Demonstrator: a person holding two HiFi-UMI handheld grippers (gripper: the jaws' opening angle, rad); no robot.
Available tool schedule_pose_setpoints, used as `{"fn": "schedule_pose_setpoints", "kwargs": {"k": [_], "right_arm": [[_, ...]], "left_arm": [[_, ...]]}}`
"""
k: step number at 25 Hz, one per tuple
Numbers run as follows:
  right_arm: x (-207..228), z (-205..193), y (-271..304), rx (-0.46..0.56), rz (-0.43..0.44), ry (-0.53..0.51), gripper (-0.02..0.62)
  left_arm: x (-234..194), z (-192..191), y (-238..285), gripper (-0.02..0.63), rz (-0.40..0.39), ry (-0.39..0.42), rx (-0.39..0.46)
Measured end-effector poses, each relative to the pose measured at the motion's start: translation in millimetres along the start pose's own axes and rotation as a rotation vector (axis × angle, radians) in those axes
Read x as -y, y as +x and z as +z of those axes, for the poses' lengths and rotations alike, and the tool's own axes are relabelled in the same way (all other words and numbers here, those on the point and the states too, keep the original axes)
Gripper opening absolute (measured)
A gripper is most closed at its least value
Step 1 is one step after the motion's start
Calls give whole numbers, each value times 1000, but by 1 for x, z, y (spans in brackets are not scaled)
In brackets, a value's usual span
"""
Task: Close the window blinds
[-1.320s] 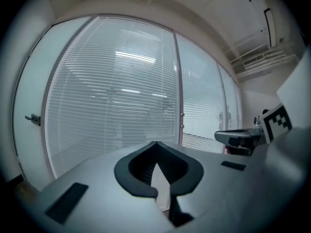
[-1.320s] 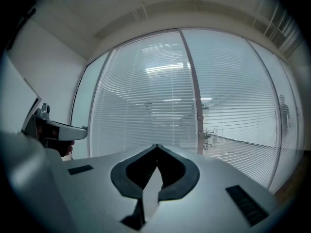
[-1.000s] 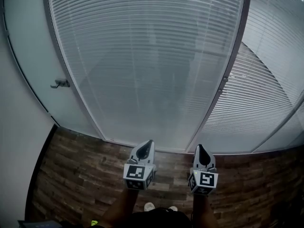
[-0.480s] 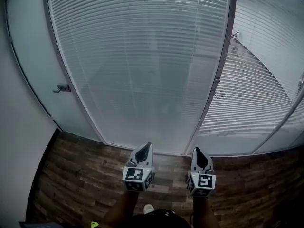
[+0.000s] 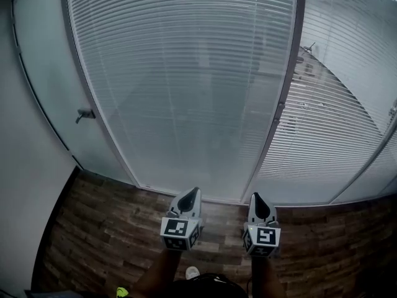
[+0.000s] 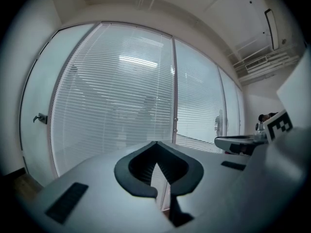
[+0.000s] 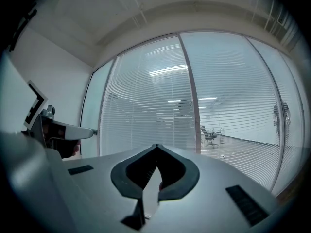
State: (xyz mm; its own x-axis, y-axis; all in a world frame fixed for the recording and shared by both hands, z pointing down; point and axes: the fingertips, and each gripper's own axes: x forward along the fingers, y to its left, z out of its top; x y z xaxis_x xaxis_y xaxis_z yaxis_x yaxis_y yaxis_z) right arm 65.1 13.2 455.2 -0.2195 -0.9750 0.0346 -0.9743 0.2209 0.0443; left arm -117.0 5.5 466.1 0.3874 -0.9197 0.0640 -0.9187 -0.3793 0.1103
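White slatted blinds (image 5: 186,85) hang behind the wide glass panel ahead, their slats nearly flat. The blinds of the panel to the right (image 5: 335,123) stand more open, and a room shows through them. A grey post (image 5: 282,104) with a small knob divides the two panels. My left gripper (image 5: 193,190) and right gripper (image 5: 255,195) sit low in the head view, side by side, pointing level at the glass. Both are shut and hold nothing. The left gripper (image 6: 155,142) faces the wide panel's blinds (image 6: 112,106). The right gripper (image 7: 156,145) faces the post (image 7: 192,96).
A frosted door with a lever handle (image 5: 84,113) stands at the left, next to a plain wall. Dark wood-plank floor (image 5: 105,228) runs up to the window's bottom rail. The person's shoe (image 5: 192,270) shows below the grippers.
The post between the panels has slid left in the head view and the door handle slightly right. Both grippers have drifted a little, still shut and empty.
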Motion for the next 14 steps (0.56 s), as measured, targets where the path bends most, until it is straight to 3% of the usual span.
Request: {"fn": "schedule_pose_setpoints", "kwargs": {"k": [14], "right_arm": [[-4,-8,-7,-8,20,3,2]], "left_arm": [[4,1,-9,-5,13,-3,-7]]}}
